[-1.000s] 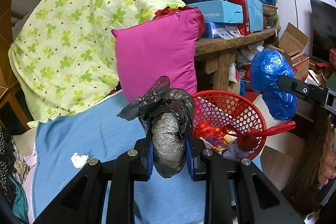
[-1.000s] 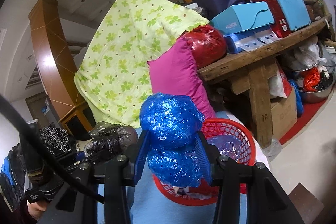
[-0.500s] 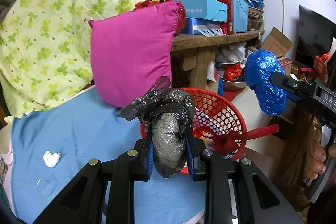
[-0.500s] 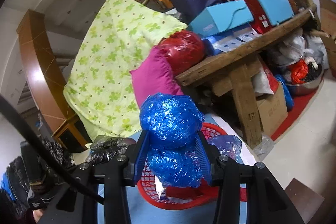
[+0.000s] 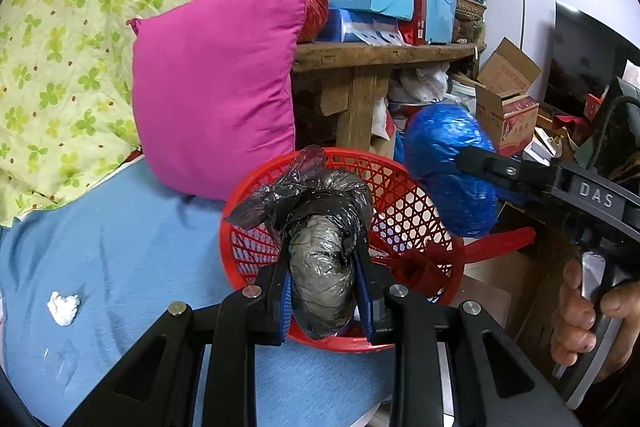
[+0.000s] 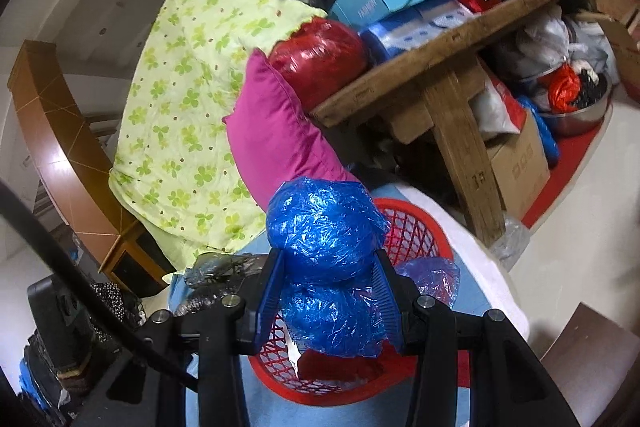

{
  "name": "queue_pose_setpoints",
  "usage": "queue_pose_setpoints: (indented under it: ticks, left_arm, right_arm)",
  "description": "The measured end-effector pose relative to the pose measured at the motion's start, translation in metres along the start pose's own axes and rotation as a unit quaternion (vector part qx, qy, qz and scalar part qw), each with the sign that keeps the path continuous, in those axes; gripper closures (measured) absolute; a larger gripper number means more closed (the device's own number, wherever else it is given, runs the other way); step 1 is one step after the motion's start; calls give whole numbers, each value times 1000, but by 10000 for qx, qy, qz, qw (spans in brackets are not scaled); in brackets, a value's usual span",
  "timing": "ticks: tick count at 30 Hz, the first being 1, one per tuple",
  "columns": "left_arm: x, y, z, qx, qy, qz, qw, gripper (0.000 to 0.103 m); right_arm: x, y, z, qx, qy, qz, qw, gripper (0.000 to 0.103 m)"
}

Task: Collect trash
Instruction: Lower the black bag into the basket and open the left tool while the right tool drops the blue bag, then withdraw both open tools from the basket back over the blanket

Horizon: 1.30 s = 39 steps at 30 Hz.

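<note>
We ease the left gripper [image 5: 323,269], whose jaws have just been opening a little though they still pinch the black bundle [image 5: 320,251], and the right gripper [image 6: 328,291], clamped on the blue bundle [image 6: 326,239], low over the red basket [image 5: 416,211] before letting go.

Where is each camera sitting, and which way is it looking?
Left wrist view: sits on the left tongs, looks forward and down at the black bag over the red basket; a hand with the right tongs shows.
Right wrist view: sits on the right tongs, looks forward at the blue bag above the basket; no hand shows.
Both share the basket, both bags, the pink pillow and the wooden table.
</note>
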<state>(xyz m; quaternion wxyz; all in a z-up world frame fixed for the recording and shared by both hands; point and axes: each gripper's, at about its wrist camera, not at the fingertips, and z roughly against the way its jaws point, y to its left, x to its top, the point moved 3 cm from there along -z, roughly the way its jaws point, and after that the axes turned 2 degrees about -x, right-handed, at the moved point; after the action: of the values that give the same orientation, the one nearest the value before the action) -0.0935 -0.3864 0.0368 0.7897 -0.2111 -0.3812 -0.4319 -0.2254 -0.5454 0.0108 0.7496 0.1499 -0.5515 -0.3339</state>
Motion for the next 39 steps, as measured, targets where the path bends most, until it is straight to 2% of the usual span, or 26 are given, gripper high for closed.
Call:
queue_pose_setpoints:
  ticks: [3,5,6,7,8,15,26,30,33,36,39]
  left_arm:
    - [-3,-3,-8,-35,20,-81,10000,72]
    - [-5,-3,-14,-19,67,-138,9999,65]
    - [-7,-3,-17,2,90,-145,9999,54]
    - [-9,-2,-18,38,80,-142,9999,47]
    - [-10,-1,-18,67,53,-141,9999,45]
    - [-15,8,-9,196,-12,-120,9997,40]
    - [-35,37,41,516,-254,184,9982,37]
    - [-60,58,61,773,-219,331,9962,36]
    - [-90,82,80,1109,-116,500,9925,36]
    - [-122,114,101,1444,55,850,9858,36]
    - [-155,149,123,1859,190,1221,9748,36]
  right_arm:
    - [-2,-2,-12,-54,52,-95,9999,53]
    - [-5,-5,-21,-117,149,-164,9997,51]
    - [-7,-7,-25,-134,222,-201,9995,50]
    - [-9,-9,-29,-142,272,-237,9992,44]
    - [-11,-11,-32,-165,314,-282,9990,39]
    - [-9,-15,-29,-228,168,-283,9992,39]
    - [2,3,2,-222,-193,-2,9996,39]
    - [4,19,14,-152,-287,188,9993,39]
    - [6,34,24,-89,-397,402,9984,39]
    - [7,48,29,4,-466,550,9974,39]
    - [4,69,30,163,-450,720,9963,39]
